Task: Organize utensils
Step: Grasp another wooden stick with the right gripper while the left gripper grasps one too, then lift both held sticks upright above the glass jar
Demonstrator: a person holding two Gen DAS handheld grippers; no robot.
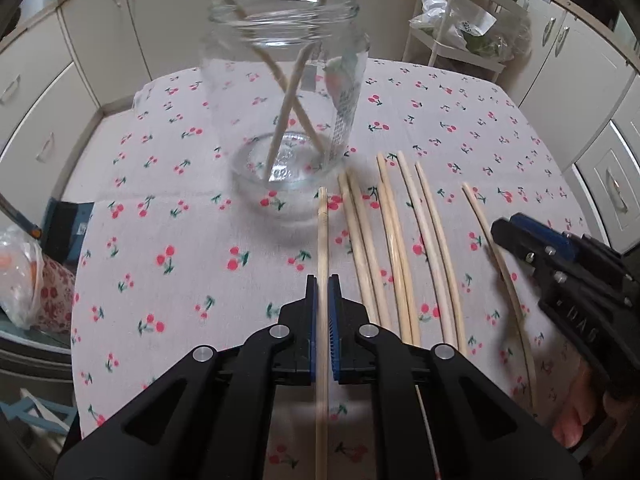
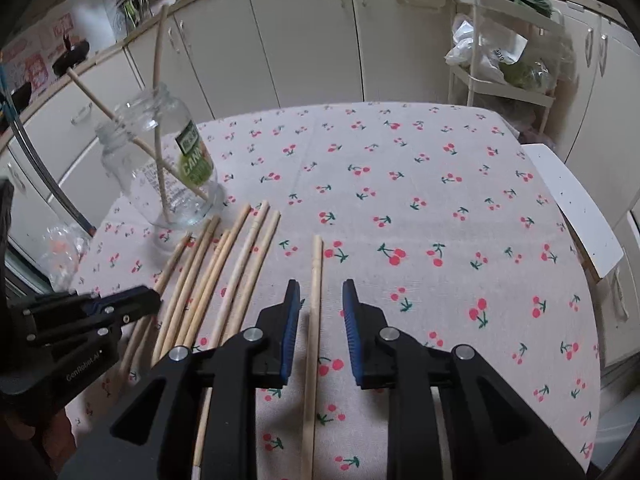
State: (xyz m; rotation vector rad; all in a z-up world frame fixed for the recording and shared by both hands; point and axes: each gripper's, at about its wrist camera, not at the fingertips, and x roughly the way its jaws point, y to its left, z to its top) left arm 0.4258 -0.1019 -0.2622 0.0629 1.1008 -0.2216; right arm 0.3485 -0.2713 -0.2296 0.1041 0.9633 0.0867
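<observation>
A glass jar (image 1: 288, 92) is seen upright on the cherry-print cloth (image 1: 160, 216), w/ two sticks (image 1: 294, 92) crossed inside, tops leaning out past the rim. In the right wrist view the jar (image 2: 160, 164) shows a green label and sits at far left of the table.

The left gripper (image 1: 323, 308) is clamped on a single stick (image 1: 322, 240); blue pads are pressed to both sides of it, and the stick runs fwd between the jaws w/ its tip just short of the jar base. That stick lies at the left end of the row, a bit apart from the rest.

A loose row of sticks (image 1: 394, 240) is laid on the cloth just right of the held one, roughly parallel, tips toward the jar. One curved-looking stick (image 1: 500, 248) lies apart, furthest right.

The right gripper (image 2: 321, 312) is released: jaws stand apart w/ one stick (image 2: 315, 288) lying on the cloth between them, gaps visible on both sides, pads not touching it. From the left wrist view the right gripper (image 1: 504, 232) is seen beside that far-right stick, w/ fingers of a hand (image 1: 572, 420) below it.

The left gripper (image 2: 154, 300) appears at lower left of the right wrist view, over the row's near end. Whether the held stick is lifted off the cloth can't be told.
</observation>
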